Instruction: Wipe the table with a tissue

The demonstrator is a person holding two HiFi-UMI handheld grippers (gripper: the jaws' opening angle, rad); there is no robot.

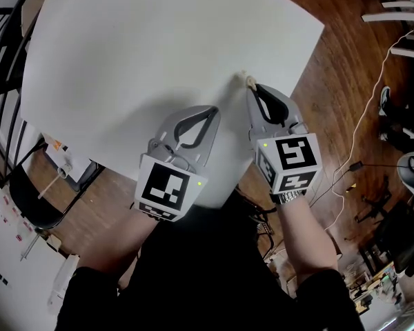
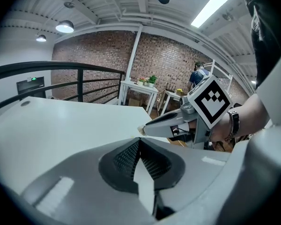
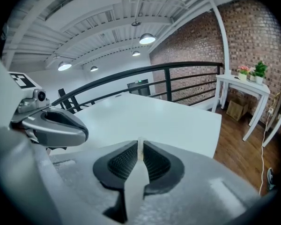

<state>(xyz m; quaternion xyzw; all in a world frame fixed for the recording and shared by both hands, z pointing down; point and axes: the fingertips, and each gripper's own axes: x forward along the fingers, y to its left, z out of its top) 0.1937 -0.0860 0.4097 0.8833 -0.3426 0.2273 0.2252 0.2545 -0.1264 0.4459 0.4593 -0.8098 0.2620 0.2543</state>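
The right tongs (image 1: 252,90) are clamped tight on a small tissue (image 1: 246,79) over the white desk (image 1: 159,47). Just beside them, the left tongs (image 1: 211,112) are pressed together and hold nothing.

Lighting bright and even. White table (image 1: 159,61) near overexposed, shadows on it faint. Ceiling lamps (image 3: 147,38) above table flare. Gripper views: heavy barrel distortion, black corners, foreground soft.

We hold our left gripper (image 1: 211,110) with jaws pressed together; beside it, our right gripper (image 1: 250,88) pinches a tissue (image 1: 246,79).
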